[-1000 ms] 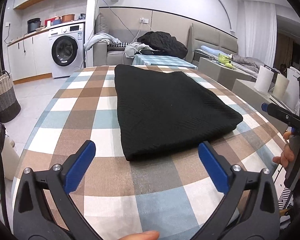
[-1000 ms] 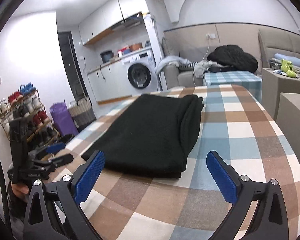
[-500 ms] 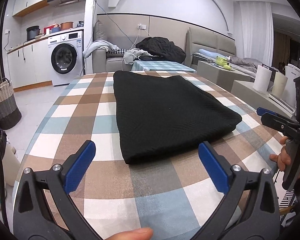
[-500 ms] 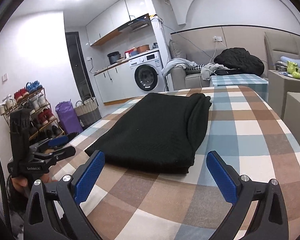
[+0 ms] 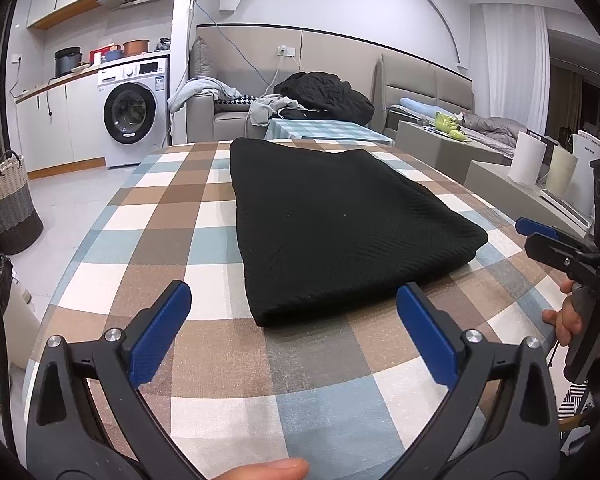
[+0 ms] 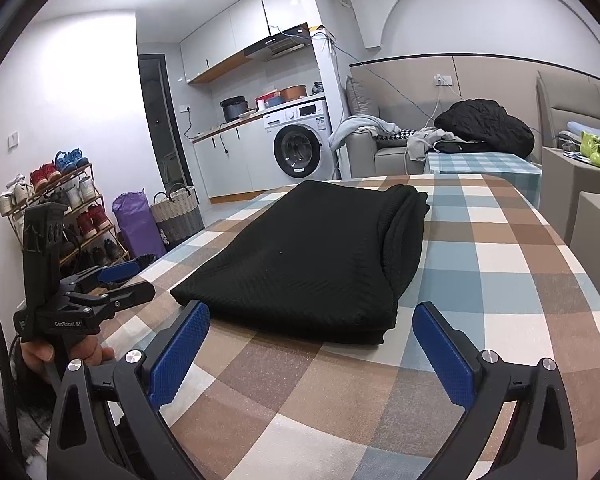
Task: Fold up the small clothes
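Note:
A black knit garment [image 5: 336, 224] lies folded into a flat rectangle on the checked tablecloth [image 5: 160, 236]; its thick folded edge [image 6: 404, 248] faces right in the right wrist view. My left gripper [image 5: 294, 328] is open, empty, hovering just short of the garment's near edge. My right gripper [image 6: 312, 344] is open and empty too, close to the garment's near end [image 6: 300, 280]. Each gripper shows in the other's view, held by a hand: the right gripper [image 5: 540, 236] at the table's right side, the left gripper [image 6: 116, 280] at its left side.
A washing machine [image 5: 134, 114], a sofa with a heap of clothes [image 5: 324, 94] and a small checked table [image 5: 328, 130] stand behind the table. A woven basket [image 5: 10, 204] and a shoe rack [image 6: 56, 216] are on the floor to the left. Paper rolls [image 5: 528, 160] stand on a low unit to the right.
Both grippers have tilted up a little and drawn slightly lower toward the table; the garment lies unmoved. Both stay open and empty.

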Available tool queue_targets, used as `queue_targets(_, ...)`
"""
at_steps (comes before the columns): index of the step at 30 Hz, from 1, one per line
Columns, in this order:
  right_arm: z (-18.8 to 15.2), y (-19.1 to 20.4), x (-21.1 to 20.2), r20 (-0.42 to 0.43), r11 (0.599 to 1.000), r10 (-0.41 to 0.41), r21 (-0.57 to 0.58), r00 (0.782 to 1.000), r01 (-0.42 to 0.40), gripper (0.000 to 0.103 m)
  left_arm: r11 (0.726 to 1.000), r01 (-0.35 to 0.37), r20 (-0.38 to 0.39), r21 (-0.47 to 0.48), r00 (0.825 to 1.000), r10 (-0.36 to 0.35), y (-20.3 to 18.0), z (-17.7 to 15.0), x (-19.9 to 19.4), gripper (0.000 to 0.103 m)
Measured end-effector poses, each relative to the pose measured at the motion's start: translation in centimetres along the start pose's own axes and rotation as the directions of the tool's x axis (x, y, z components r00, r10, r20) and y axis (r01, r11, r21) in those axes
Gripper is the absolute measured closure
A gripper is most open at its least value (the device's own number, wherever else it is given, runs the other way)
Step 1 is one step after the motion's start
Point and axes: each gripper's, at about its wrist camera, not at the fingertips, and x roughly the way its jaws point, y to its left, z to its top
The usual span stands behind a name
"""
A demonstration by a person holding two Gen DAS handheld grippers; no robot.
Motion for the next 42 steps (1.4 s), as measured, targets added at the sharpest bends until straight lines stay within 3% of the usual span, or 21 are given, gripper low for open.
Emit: queue_targets(42,-0.13,-0.10,0.41,-0.016,1.000,0.008,-0.006,1.000,-0.008,0.000,1.000,0.003,-0.010,0.001,1.000,-0.003,0.52,-0.27,0.25,0.001)
